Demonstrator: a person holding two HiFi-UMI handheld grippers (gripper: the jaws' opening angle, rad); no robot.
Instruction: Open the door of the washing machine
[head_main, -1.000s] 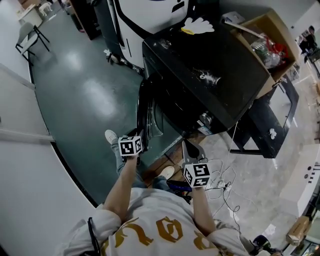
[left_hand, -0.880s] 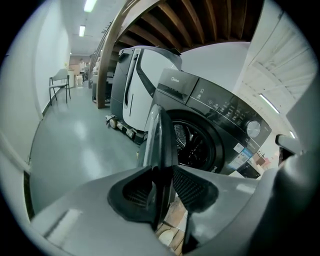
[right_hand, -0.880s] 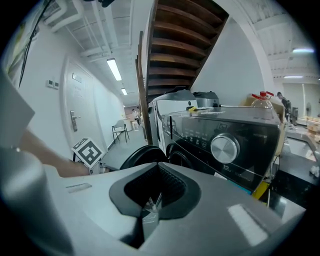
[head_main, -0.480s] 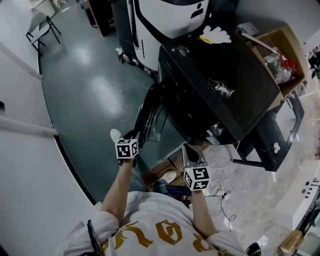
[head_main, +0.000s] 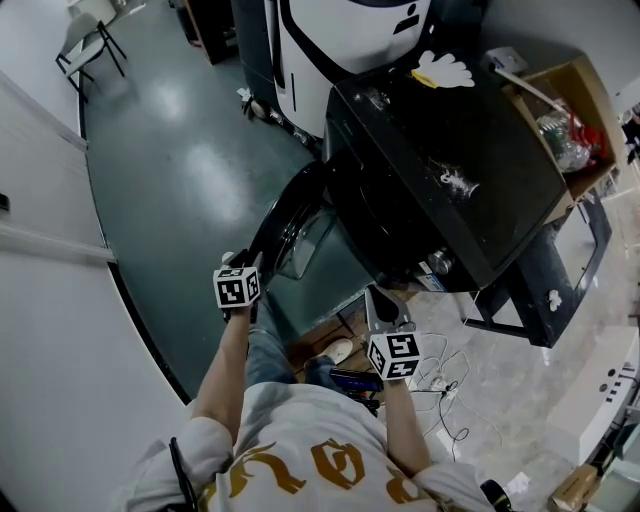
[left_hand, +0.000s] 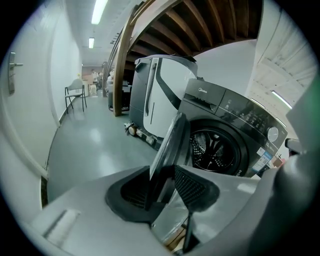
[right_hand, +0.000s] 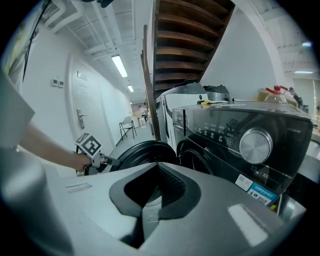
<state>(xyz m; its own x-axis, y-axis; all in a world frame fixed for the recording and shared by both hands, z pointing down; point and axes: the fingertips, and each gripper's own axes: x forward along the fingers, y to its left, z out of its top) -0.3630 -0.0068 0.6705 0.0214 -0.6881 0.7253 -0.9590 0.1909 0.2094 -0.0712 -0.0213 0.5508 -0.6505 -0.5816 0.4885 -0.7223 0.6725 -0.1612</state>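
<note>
Behind the door (left_hand: 172, 145), drum (left_hand: 217, 150) half-hidden.

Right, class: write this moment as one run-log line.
left tool: shut on door edge | door: open, drum exposed | right tool: shut, empty

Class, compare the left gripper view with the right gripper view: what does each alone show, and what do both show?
Left only: the drum, and the door edge clamped in the left gripper. Right only: the dial, the left gripper's marker cube, and the right gripper shut on nothing. Both: the washing machine with its door open, and a chair.
</note>
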